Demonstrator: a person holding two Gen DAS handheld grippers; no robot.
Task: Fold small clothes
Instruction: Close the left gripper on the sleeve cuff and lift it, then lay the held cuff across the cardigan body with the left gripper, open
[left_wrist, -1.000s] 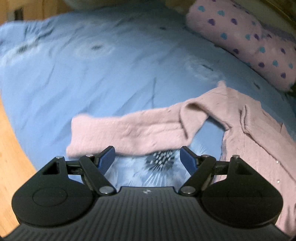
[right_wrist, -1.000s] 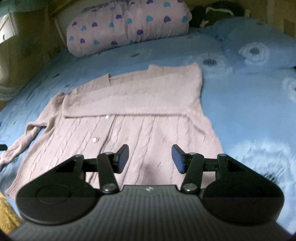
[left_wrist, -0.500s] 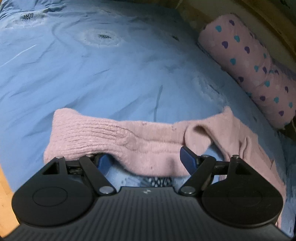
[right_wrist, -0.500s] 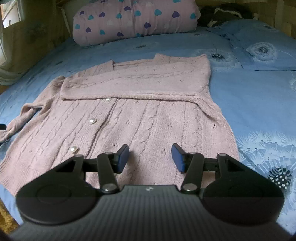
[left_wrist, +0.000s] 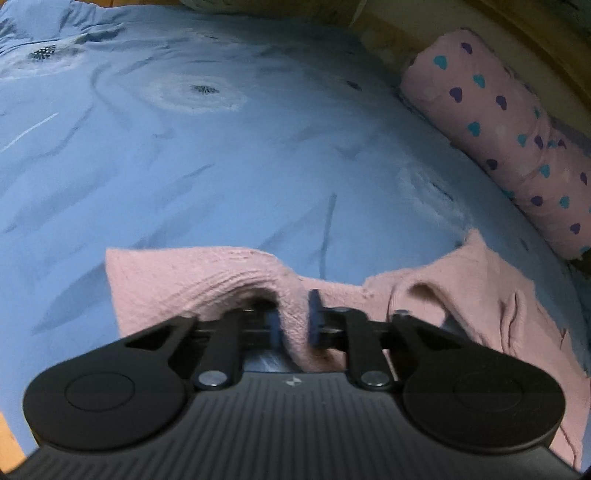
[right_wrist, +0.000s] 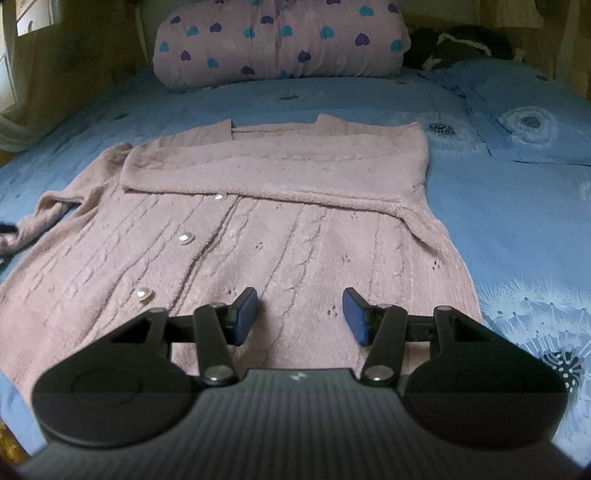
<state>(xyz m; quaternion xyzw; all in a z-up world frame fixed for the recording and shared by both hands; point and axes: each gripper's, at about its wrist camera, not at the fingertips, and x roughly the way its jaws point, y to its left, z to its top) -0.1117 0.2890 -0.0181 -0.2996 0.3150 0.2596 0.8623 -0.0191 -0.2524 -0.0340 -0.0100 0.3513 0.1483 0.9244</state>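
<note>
A pink knitted cardigan (right_wrist: 258, 236) with pearl buttons lies flat on the blue bed sheet (right_wrist: 509, 221). One sleeve is folded across its chest (right_wrist: 280, 173). The other sleeve (left_wrist: 207, 284) stretches out to the left. My left gripper (left_wrist: 293, 325) is shut on that sleeve near its cuff, with the knit bunched between the pads. My right gripper (right_wrist: 300, 314) is open and empty, hovering just above the cardigan's lower hem area.
A pink bolster pillow with heart prints (right_wrist: 280, 37) lies at the head of the bed and shows in the left wrist view (left_wrist: 509, 136) too. A blue pillow (right_wrist: 524, 122) sits at the right. A wooden floor edge (left_wrist: 9, 435) shows at the left.
My left gripper moved forward onto the outstretched sleeve and closed on it. My right gripper came lower and closer over the cardigan's hem, still open.
</note>
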